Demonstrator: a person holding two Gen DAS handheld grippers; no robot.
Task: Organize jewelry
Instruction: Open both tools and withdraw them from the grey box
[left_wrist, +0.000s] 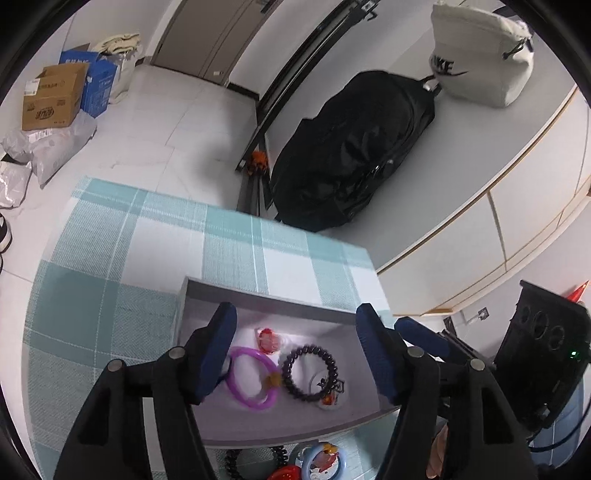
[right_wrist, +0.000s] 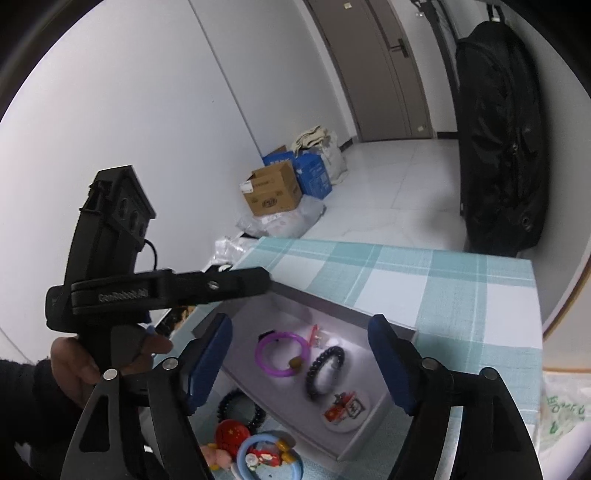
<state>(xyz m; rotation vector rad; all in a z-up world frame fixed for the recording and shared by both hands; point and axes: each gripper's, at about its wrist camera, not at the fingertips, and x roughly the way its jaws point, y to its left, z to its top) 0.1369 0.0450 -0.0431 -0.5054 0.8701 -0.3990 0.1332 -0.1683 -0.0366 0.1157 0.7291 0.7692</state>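
1. Left gripper (left_wrist: 295, 354) gapes wide and holds nothing; right gripper (right_wrist: 300, 360) likewise.
2. Between both sets of fingers, in the grey tray (left_wrist: 258, 295), lie a purple ring (left_wrist: 251, 380) and a bead bracelet (left_wrist: 310, 373).

Left gripper (left_wrist: 295, 347) low centre, blue-padded jaws apart, nothing between the pads. Beyond them, grey tray (left_wrist: 258, 295) on checked teal cloth (left_wrist: 147, 236). Inside: purple ring (left_wrist: 251, 380), dark bead bracelet (left_wrist: 308, 373), small red piece (left_wrist: 267, 339). Black bag (left_wrist: 351, 147) upper centre; cardboard box (left_wrist: 51, 99) upper left.
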